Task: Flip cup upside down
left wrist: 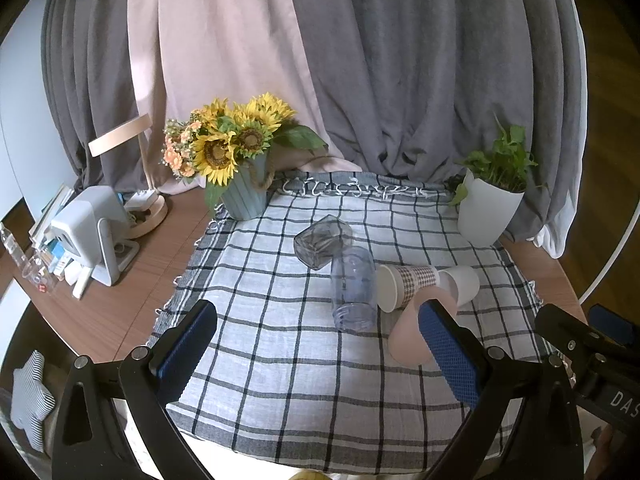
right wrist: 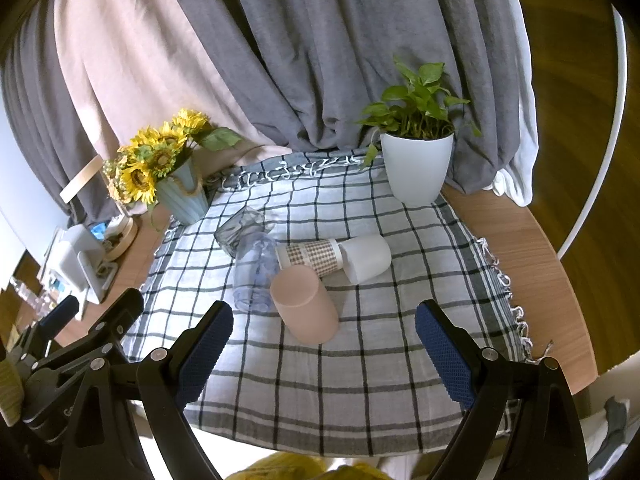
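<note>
Both grippers point(left wrist: 318, 340) point(right wrist: 324, 336) agape, level — cups point(right wrist: 306, 306) toppled

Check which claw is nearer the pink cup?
Right, probably. The right claw is open with the pink cup lying just ahead, between its fingers. The left claw is open too, but the cup sits off by its right finger.

A blue-and-white checked cotton cloth point(right wrist: 360, 360) spreads beneath and ahead of the tongs over a round wooden table point(right wrist: 532, 240). Far ahead to their left stands a ribbed pale-blue vase of yellow sunflowers point(left wrist: 240, 196); far ahead to their right, a white pot holding a leafy green plant point(right wrist: 416, 168). Grey and pink curtains point(left wrist: 360, 60) hang beyond. Further left sits a small white appliance point(left wrist: 94, 228).
</note>
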Demonstrator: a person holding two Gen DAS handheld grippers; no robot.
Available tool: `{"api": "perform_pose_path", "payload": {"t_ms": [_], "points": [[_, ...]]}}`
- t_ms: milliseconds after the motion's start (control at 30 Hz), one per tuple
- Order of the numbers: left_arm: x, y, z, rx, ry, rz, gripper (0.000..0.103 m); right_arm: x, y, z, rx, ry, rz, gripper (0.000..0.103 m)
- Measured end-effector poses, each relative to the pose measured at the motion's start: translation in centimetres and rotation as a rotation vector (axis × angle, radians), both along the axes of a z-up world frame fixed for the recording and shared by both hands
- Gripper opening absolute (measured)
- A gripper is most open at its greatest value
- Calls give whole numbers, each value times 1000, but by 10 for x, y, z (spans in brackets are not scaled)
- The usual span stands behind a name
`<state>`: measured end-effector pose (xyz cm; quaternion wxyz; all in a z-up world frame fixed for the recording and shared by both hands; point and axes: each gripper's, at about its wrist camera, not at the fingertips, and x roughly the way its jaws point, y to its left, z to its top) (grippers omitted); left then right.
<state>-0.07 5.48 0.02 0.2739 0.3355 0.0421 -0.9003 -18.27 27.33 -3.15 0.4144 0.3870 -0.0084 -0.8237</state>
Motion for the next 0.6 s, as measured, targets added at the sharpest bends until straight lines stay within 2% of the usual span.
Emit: {"api": "perform_pose_path", "payload": {"t_ms": [33,67,600], "points": [[-1,0,0,0,-1,1,103,0,0,0,0,0,0,93],[-1,0,0,-13,-1,74,103,-1,0,0,-1,-1,1,93],[-7,-3,-5,-14,-11,79,103,-5,-3,-1,2,-7,-2,93]]}}
